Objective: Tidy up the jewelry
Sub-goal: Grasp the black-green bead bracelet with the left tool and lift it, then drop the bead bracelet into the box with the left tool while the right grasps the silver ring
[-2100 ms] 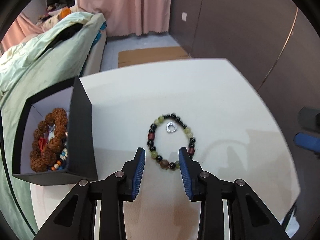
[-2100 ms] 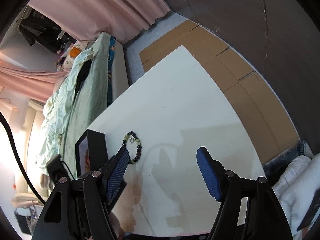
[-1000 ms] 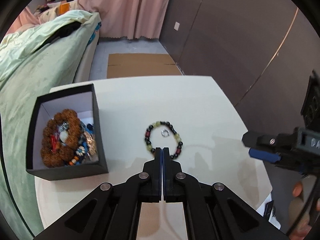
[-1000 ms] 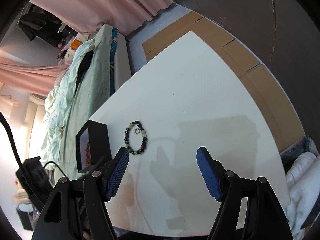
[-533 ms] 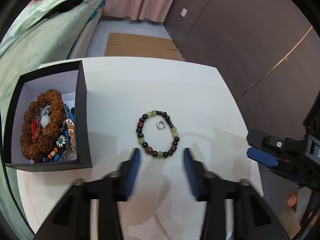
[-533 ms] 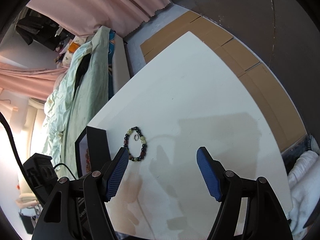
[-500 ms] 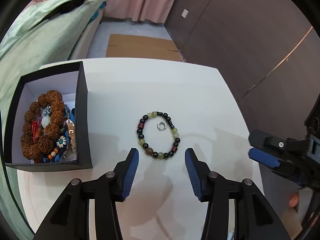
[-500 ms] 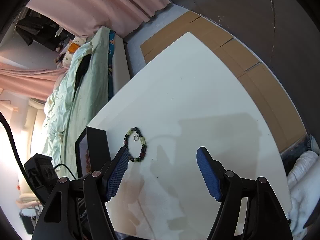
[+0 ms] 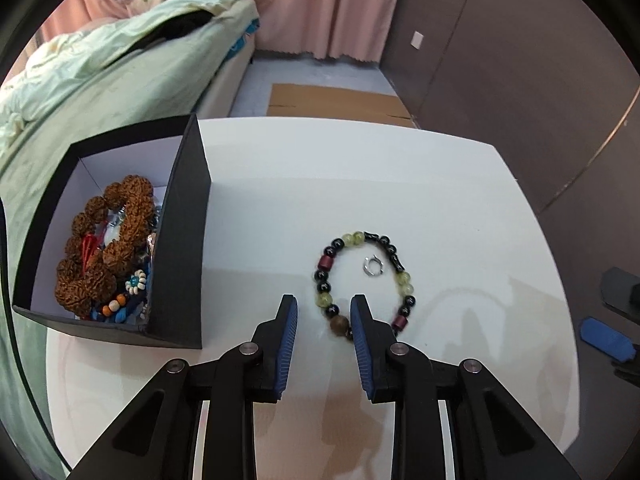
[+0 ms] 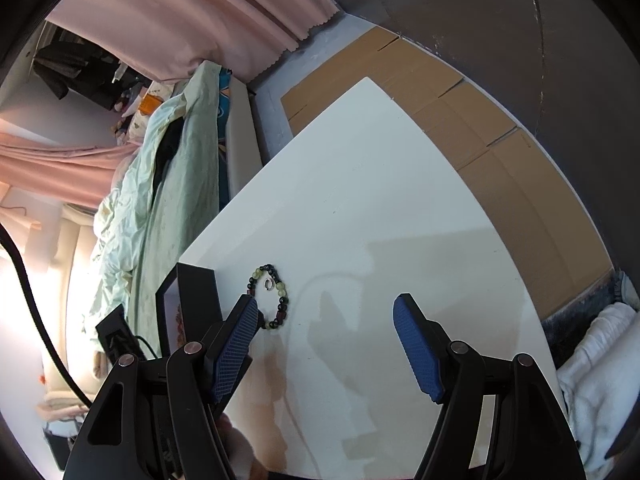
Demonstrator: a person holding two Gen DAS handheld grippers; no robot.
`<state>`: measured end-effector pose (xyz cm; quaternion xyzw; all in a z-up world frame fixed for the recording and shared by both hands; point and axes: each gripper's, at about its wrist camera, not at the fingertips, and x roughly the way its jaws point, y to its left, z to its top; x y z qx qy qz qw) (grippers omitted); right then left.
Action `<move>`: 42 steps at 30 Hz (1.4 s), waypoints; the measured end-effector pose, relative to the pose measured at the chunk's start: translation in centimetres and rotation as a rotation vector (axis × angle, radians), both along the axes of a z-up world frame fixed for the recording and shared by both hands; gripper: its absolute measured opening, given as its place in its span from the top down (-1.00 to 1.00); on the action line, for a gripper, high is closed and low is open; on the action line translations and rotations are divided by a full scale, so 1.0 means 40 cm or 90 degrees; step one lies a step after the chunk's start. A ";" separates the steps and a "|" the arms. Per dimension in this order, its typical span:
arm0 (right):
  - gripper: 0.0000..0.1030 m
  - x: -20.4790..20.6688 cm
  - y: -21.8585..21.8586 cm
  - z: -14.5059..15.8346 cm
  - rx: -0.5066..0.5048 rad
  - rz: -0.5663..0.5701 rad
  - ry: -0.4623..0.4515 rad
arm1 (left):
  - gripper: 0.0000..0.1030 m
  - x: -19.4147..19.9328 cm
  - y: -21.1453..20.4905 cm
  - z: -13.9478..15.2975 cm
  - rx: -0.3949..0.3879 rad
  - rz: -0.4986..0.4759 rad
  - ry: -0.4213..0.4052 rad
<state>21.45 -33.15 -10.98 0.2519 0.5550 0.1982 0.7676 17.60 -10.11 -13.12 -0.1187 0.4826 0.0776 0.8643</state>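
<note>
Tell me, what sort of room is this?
Most likely a bedroom: a bed with rumpled green bedding stands beside the white table, and pink curtains hang behind. A box of jewelry sits on the table.

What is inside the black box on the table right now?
The black box holds a bracelet of large rough brown beads lying on top of smaller pieces with white, blue and orange beads. The box's near wall and the brown beads cover whatever lies beneath.
</note>
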 end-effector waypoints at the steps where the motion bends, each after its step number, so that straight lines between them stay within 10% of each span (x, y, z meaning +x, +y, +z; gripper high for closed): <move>1: -0.38 -0.001 0.000 0.001 0.001 0.002 0.000 | 0.44 0.001 -0.002 0.000 0.007 0.000 -0.003; 10: -0.37 -0.003 0.017 0.000 -0.009 0.010 0.001 | 0.50 -0.001 -0.034 -0.005 0.097 -0.036 0.014; 16: -0.37 -0.005 0.026 -0.001 -0.011 0.011 -0.002 | 0.82 -0.016 -0.029 -0.002 0.076 -0.081 0.022; 42: -0.26 0.003 0.155 -0.013 -0.069 0.057 -0.045 | 0.83 -0.101 0.123 0.239 -0.079 -0.085 -0.123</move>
